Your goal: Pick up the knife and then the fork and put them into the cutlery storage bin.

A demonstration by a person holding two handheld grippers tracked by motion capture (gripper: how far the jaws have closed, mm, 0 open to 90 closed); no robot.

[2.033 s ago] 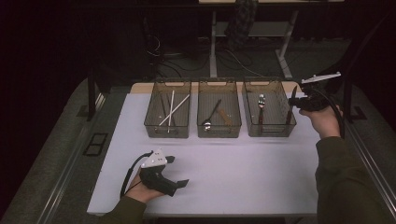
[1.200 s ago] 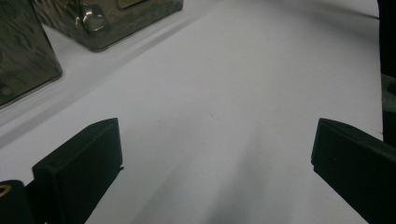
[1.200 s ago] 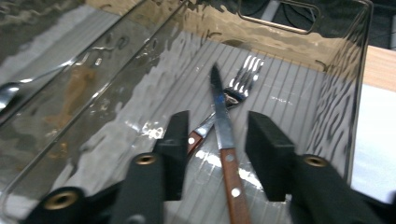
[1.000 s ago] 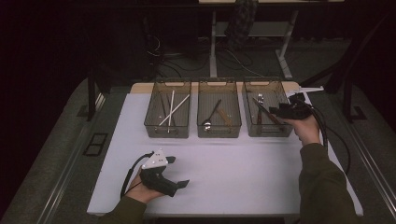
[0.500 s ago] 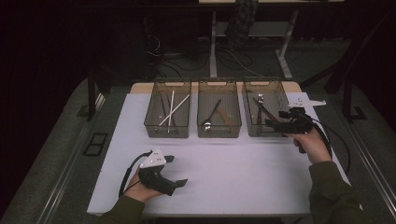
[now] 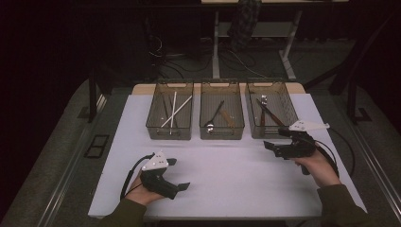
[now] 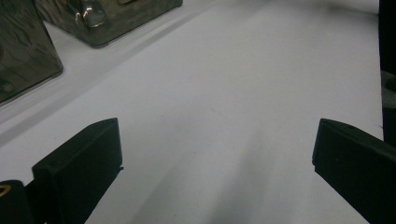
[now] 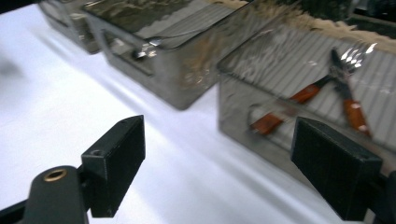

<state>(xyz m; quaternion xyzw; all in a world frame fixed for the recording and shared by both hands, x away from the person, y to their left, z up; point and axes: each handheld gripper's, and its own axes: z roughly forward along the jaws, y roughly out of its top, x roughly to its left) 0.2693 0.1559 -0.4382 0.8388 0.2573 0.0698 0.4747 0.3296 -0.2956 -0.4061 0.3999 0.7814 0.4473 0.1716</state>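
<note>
White bench (image 6: 236,175) carries three smoky clear plastic bins in a row along its far side. At the near left, the left claw (image 6: 176,175) rests on the bench in the person's left hand (image 6: 142,191), its jaws spread wide with nothing but bare surface between them, as the left gripper view shows. Behind it, the left bin (image 6: 170,118) holds white chopsticks (image 6: 174,111) lying crossed. The middle bin (image 6: 221,118) holds a dark-handled spoon (image 6: 213,117) and a brown stick-like piece (image 6: 229,118) beside it. The right bin (image 6: 270,116) holds a fork (image 8: 357,50) and orange-handled cutlery (image 8: 327,88) lying across each other. Just in front of that bin's near right corner sits the right claw (image 6: 272,146), held in the right hand (image 6: 317,163) and pointing left; its jaws have just been opening and stand wide apart, empty, with the right bin's front wall close ahead in the right gripper view.
</note>
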